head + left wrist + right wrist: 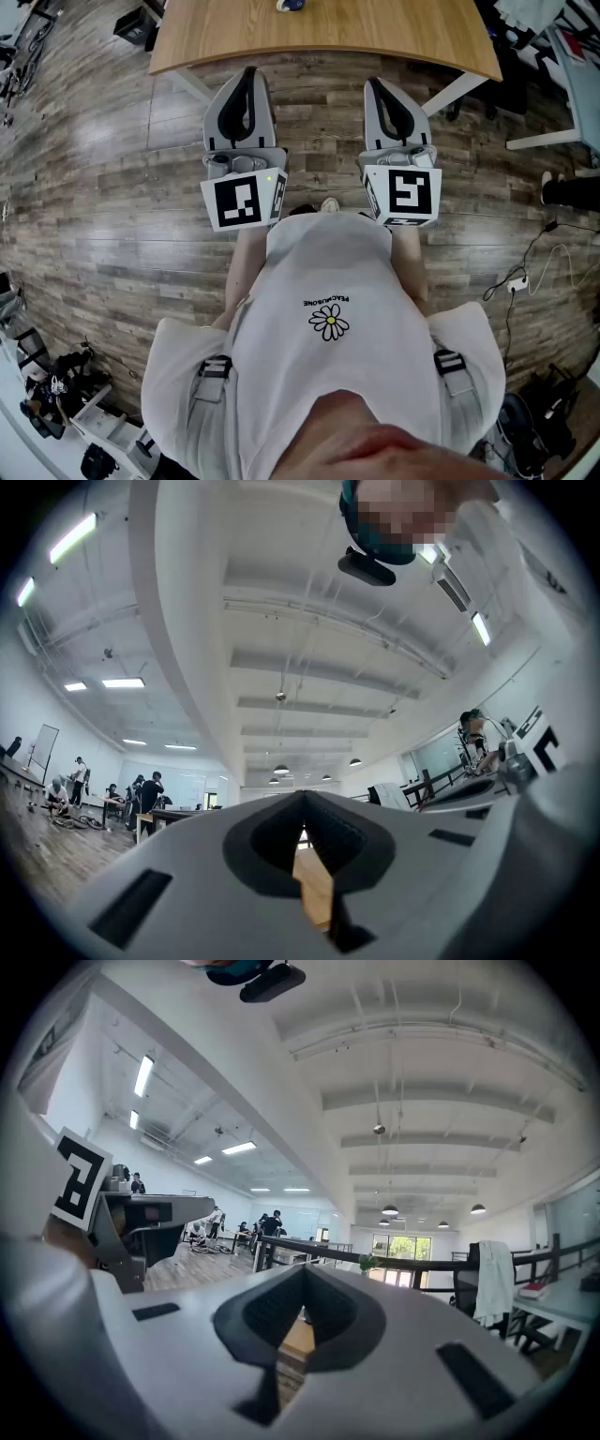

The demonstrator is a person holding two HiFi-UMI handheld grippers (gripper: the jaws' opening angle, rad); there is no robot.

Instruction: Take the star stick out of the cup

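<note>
No star stick shows in any view. A small blue and white object (292,5) sits on the wooden table (328,33) at the far edge of the head view, cut off by the frame; I cannot tell what it is. My left gripper (248,75) and right gripper (375,86) are held side by side over the floor, short of the table's near edge, and point toward it. In the left gripper view the left gripper (303,801) has its jaw tips together with nothing between them. The right gripper (305,1274) looks the same in the right gripper view, shut and holding nothing.
White table legs (192,84) slope down under the table's near edge. A power strip and cables (517,281) lie on the wood floor at the right, and dark clutter (56,394) at the lower left. Several people (145,794) stand far across the room.
</note>
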